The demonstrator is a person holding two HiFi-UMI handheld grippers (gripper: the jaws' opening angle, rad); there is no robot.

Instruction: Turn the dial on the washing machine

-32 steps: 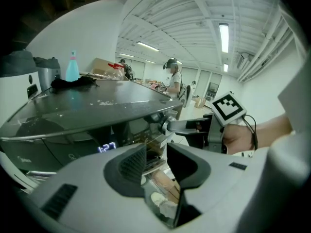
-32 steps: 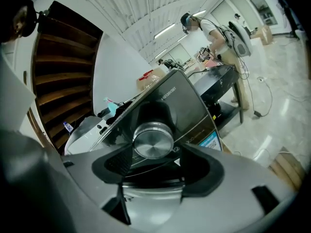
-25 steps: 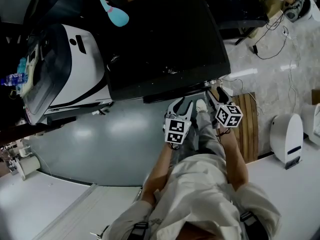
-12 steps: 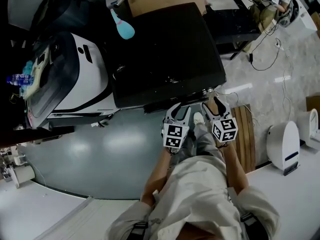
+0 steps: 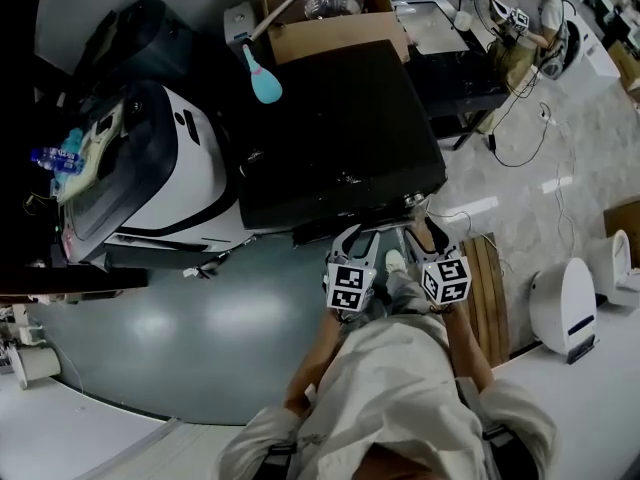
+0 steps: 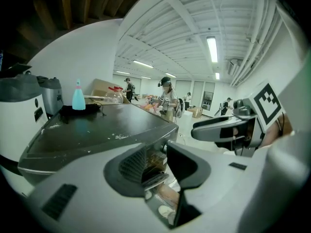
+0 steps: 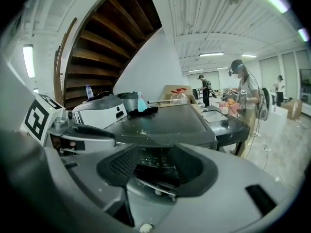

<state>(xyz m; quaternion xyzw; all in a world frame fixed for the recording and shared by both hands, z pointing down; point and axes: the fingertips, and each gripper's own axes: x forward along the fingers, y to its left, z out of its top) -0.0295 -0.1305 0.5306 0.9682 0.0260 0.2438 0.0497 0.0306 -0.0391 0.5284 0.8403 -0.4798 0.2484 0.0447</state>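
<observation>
The washing machine (image 5: 340,138) is standing directly ahead of the person, and its control strip is running across the front edge, facing both grippers. A small round knob (image 5: 413,202) at the front right corner is, I think, the dial, though it is too small to be sure. It is lying just ahead of the right gripper (image 5: 424,236), so this one is nearer than the left gripper (image 5: 360,238). The right fingers have just been closing, but they are gripping nothing and are showing only a narrow gap. The left fingers are standing apart, also empty.
</observation>
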